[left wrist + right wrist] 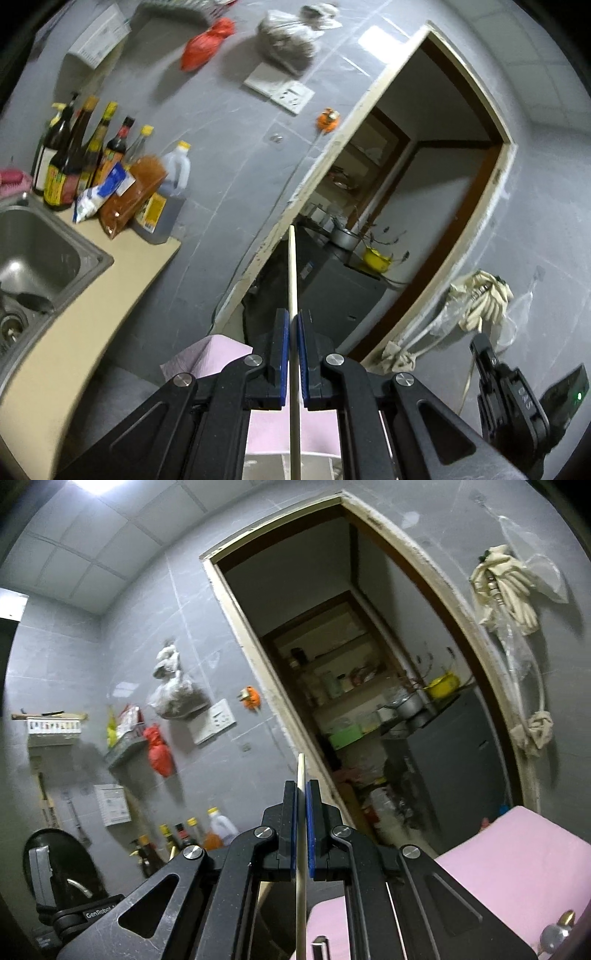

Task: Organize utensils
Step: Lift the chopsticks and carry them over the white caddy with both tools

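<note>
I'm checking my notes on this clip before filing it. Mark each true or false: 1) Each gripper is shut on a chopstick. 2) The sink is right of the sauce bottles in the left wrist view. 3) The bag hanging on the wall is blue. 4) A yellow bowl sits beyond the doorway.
1) The left gripper and right gripper are each shut on a chopstick: true.
2) False: the sink lies below and left of the sauce bottles.
3) False: the bag is red.
4) Yellow bowl beyond the doorway: true.
</note>
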Motion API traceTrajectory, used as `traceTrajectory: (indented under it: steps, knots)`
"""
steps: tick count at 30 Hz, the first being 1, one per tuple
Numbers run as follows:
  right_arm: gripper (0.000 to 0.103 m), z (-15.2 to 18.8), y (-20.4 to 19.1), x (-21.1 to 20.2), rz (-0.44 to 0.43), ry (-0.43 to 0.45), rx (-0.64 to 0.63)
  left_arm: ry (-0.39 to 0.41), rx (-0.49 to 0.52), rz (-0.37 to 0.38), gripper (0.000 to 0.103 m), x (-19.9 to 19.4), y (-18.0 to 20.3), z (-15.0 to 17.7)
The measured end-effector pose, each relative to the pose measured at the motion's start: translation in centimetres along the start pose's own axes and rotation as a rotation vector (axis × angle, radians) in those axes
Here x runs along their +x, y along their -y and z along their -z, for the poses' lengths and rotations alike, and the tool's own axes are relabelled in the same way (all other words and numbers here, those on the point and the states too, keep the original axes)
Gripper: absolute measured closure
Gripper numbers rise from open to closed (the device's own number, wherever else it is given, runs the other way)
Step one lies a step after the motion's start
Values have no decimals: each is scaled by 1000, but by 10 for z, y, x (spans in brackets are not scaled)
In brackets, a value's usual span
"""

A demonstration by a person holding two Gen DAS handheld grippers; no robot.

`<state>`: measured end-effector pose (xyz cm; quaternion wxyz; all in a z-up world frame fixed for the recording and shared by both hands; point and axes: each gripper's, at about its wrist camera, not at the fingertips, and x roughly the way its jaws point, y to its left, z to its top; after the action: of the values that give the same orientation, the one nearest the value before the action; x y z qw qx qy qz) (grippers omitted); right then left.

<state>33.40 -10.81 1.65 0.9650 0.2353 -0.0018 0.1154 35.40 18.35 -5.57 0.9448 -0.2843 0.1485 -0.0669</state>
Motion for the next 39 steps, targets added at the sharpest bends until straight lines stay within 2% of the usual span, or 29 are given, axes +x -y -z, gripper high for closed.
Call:
traceTrajectory:
  steps: [4,9,16,28,32,39]
  knots:
    - [99,11,4,-1,39,37,10,13,-14,-5,98,10,-6,6]
    - [99,22,7,-1,77,67,10,38,42,-25,98,14,-2,18]
    - [99,33,-1,-1,137,92,-59,71,90,-49,98,14,2,28]
    - [99,42,9,-2,180,67,-79,78,-15,-59,98,18,-19,34]
    - [99,43,15,-2,186,52,-72,89,-3,-72,98,19,-16,38]
    - [99,45,18,-3,163,30,-66,117,89,-108,98,17,-5,45]
